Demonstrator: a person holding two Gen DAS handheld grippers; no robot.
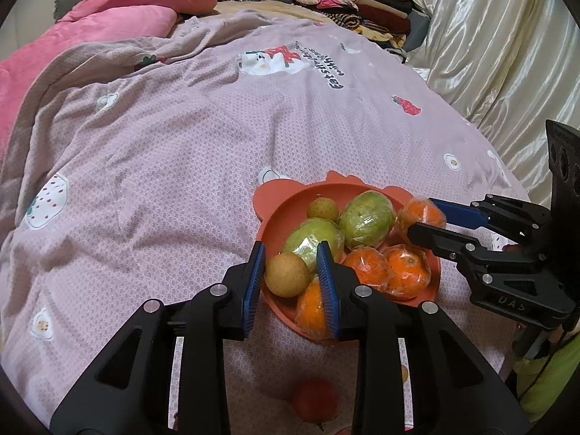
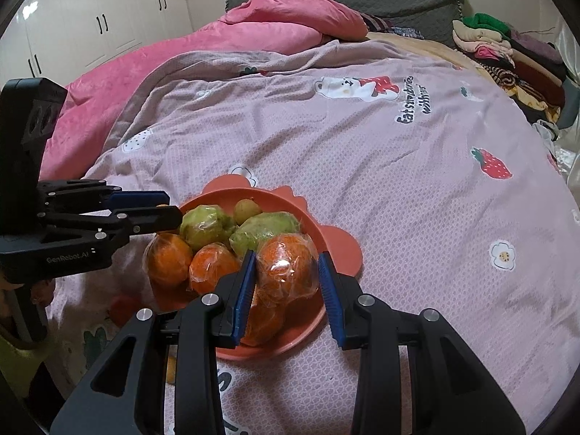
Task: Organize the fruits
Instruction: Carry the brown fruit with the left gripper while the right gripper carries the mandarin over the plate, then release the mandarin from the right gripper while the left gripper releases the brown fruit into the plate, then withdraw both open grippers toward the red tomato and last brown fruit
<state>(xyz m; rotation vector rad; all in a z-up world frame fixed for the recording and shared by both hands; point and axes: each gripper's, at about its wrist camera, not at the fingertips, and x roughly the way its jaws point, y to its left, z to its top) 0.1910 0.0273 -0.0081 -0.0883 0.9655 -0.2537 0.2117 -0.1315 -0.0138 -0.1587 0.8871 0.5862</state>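
A salmon bowl (image 1: 270, 204) (image 2: 326, 243) on the bed holds two wrapped green fruits (image 1: 366, 219), a small yellow fruit (image 1: 322, 208) and several wrapped oranges (image 1: 406, 272). My left gripper (image 1: 291, 247) (image 2: 172, 204) hangs over the bowl's near rim. A small brown-yellow fruit (image 1: 286, 274) sits between its pads, against the left pad, with a thin gap at the right pad. My right gripper (image 2: 287, 255) (image 1: 422, 215) is shut on a wrapped orange (image 2: 286, 270) (image 1: 417, 214), held just above the fruit in the bowl.
A red fruit (image 1: 315, 400) (image 2: 123, 308) lies on the quilt (image 1: 181, 166) beside the bowl. A pink duvet (image 2: 203, 47) lies at the far side, folded clothes (image 2: 507, 50) at the far corner, a curtain (image 1: 500, 36) along the right. A green sleeve (image 1: 543, 373) shows.
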